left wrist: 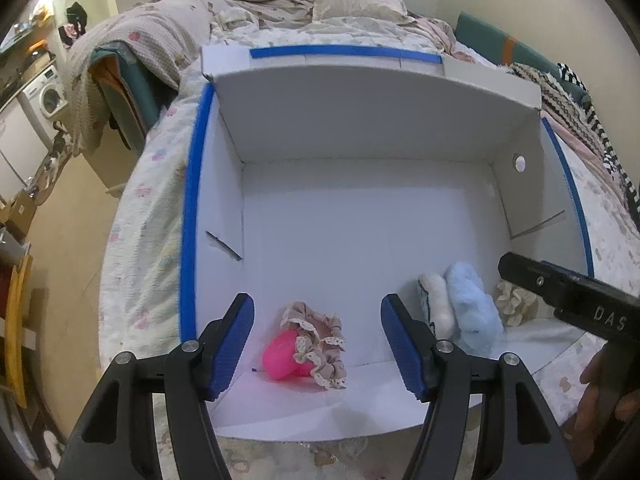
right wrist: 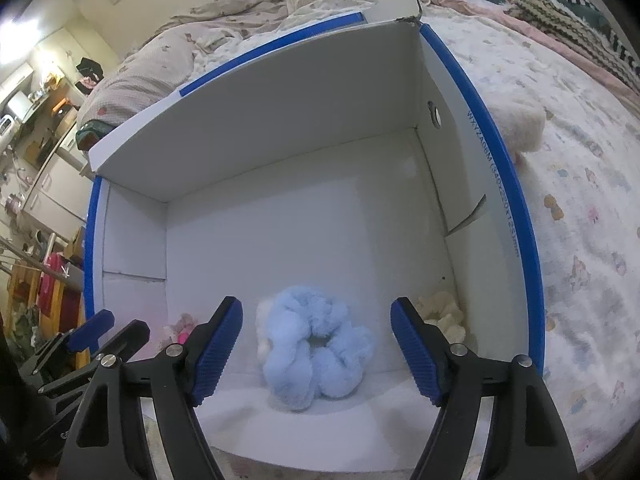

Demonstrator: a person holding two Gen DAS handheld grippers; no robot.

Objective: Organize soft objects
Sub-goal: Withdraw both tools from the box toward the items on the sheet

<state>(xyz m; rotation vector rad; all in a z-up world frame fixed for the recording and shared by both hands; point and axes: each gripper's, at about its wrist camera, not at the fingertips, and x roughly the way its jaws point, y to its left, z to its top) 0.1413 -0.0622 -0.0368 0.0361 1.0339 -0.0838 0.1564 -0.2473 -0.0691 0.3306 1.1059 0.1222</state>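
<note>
A white cardboard box with a blue rim lies open on the bed. In its near left corner a beige lace scrunchie rests on a pink round thing. My left gripper hangs open just above them, touching neither. To the right lie a fluffy light-blue scrunchie, a white fluffy one and a cream one. My right gripper stands open over the blue scrunchie, its pads apart from it.
The box sits on a patterned quilt, with a white fluffy item outside its right wall. Crumpled bedding and pillows lie behind. A washing machine and furniture stand left of the bed. A hand holds the right gripper.
</note>
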